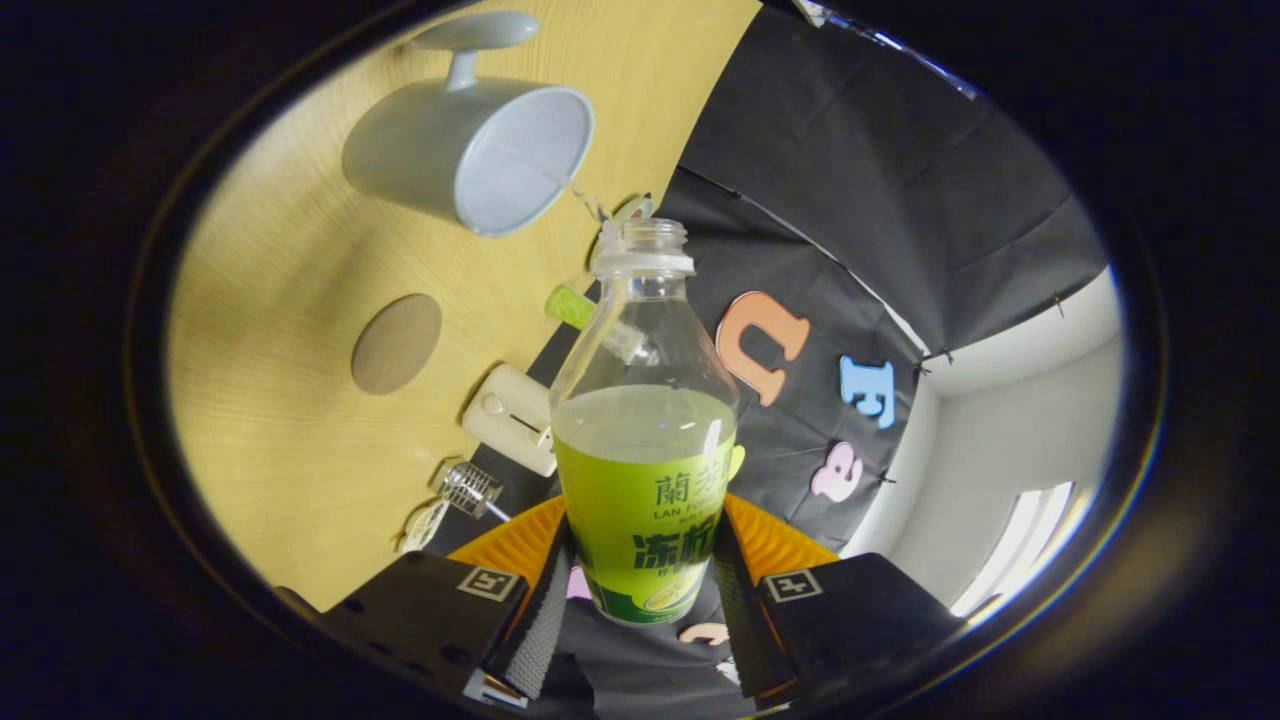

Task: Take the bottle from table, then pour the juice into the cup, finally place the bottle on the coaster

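1. My gripper (pixel 640 585) has its two fingers (pixel 540 620) pressed against opposite sides of a clear plastic bottle with a green label (pixel 645 450), pinching it at the labelled lower body.
2. I see the bottle standing between the fingers with its uncapped mouth pointing away from them; pale greenish juice (pixel 645 420) fills it to about the top edge of the label, and the shoulder and neck above are clear.
3. The whole scene sits tilted in my view: the light wooden table (pixel 290 420) runs along one side of the bottle, the black cloth wall along the other.
4. Beyond the bottle's mouth and off to the table side, a pale grey mug with a handle (pixel 470 150) rests on the wood, its opening turned toward me.
5. A round brown coaster (pixel 396 343) lies flat on the table, between the mug and the fingers and well apart from the bottle.
6. Near the table's far edge I make out a small cream box-like device (pixel 510 418) and a small metal piece (pixel 470 488); what they are I cannot tell.
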Available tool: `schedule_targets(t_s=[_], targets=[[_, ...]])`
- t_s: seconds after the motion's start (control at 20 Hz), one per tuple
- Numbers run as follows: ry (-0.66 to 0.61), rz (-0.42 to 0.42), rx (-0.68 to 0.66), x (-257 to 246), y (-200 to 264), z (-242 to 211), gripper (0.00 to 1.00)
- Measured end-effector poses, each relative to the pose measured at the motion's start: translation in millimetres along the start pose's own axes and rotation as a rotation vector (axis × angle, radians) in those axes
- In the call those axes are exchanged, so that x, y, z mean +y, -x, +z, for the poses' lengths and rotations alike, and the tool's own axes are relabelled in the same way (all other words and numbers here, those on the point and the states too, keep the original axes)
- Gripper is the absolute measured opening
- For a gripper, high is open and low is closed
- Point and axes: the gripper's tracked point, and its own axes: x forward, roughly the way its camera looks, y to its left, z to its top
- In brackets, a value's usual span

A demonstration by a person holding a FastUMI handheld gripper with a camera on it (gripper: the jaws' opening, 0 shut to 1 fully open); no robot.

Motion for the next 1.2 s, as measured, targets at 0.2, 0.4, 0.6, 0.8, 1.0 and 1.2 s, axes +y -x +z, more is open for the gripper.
schedule_targets(t_s=[0.2, 0.4, 0.6, 0.8, 1.0, 1.2], targets=[[0.012, -0.013, -0.005, -4.6, 0.7, 1.5, 0.74], [0.026, -0.023, -0.005, -8.3, 1.3, 2.3, 0.74], [0.033, -0.031, -0.006, -9.2, 0.9, 2.8, 0.74], [0.035, -0.028, -0.006, -8.0, -0.4, 3.4, 0.74], [0.032, -0.027, -0.008, -7.2, 0.2, 4.4, 0.74], [0.032, -0.026, -0.011, -6.5, -1.4, 6.1, 0.74]])
